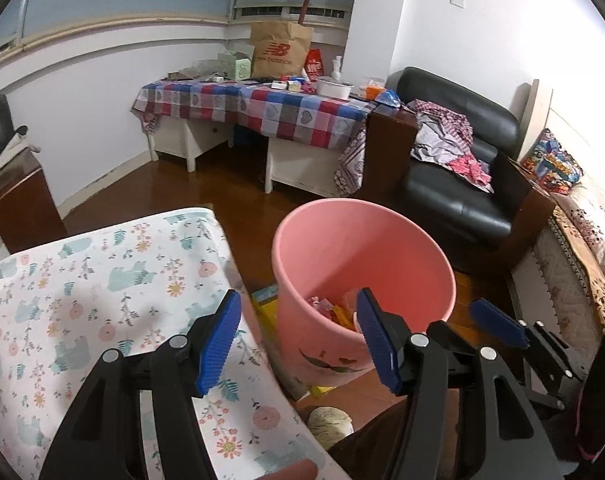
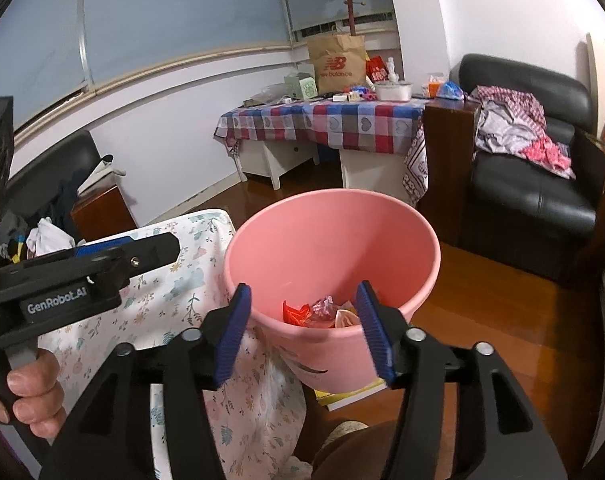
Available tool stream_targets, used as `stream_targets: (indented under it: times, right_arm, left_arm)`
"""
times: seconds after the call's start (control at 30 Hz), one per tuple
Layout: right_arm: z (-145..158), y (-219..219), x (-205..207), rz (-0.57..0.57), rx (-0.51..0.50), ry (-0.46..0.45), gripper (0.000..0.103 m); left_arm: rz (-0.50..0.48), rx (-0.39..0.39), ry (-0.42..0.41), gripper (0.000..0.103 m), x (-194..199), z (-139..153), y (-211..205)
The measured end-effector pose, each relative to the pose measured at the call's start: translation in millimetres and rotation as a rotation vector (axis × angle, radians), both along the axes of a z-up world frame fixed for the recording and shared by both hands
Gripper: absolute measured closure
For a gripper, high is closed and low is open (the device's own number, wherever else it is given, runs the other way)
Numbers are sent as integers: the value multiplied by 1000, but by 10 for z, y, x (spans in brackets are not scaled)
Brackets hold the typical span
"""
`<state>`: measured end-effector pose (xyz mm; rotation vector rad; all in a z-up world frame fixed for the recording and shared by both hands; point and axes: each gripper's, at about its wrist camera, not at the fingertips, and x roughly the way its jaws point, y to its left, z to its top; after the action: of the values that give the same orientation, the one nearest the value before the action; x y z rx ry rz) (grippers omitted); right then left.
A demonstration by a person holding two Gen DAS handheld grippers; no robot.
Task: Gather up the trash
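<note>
Trash [image 2: 322,312] lies already at the bottom of the pink bucket [image 2: 334,240]: red and pink wrappers, crumpled together. We judge that the step in hand is the drop into the bucket, or the moment just after it. The right gripper [image 2: 306,332] hangs over the near rim, at 6 o'clock of the bucket, its fingers [image 2: 232,336] released, with nothing between them. The left gripper [image 1: 298,344] stands beside it, at about 8 o'clock of the bucket, fingers spread wide and empty too.

To do this step well, we keep both grippers above the mouth of the bucket until the piece is surely free from the pads, and we do not knock the rim, because the bucket looks light and could tip. Then we look on the bench [image 1: 102,280] for what is left; at its left edge, near 9 o'clock in the left wrist view, something red shows, but we cannot tell what it is.

The bench carries a flowered cloth, pale, with small bears. The floor [image 2: 502,300] is dark polished wood. Behind, at 12 o'clock, a side table [image 2: 322,120] with a checked cloth is crowded with small things and a brown paper bag [image 2: 336,64]; at 2 o'clock stands a black armchair [image 2: 534,184] with clothes on it.
</note>
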<state>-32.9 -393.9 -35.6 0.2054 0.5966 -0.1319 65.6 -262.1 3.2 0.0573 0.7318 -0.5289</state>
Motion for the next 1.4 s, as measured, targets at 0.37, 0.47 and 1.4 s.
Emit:
stream_targets:
  times: [0.37, 0.47, 1.4]
  right_arm:
    - [94, 129, -81, -2, -2, -8, 45]
    - [122, 184, -132, -4, -10, -16, 45]
    - [193, 417, -388, -24, -18, -1, 44]
  left_arm:
    - [31, -2, -19, 46, -155, 60, 185]
    - [38, -7, -22, 46, -197, 65, 232]
    - [39, -50, -12, 49, -503, -54, 557]
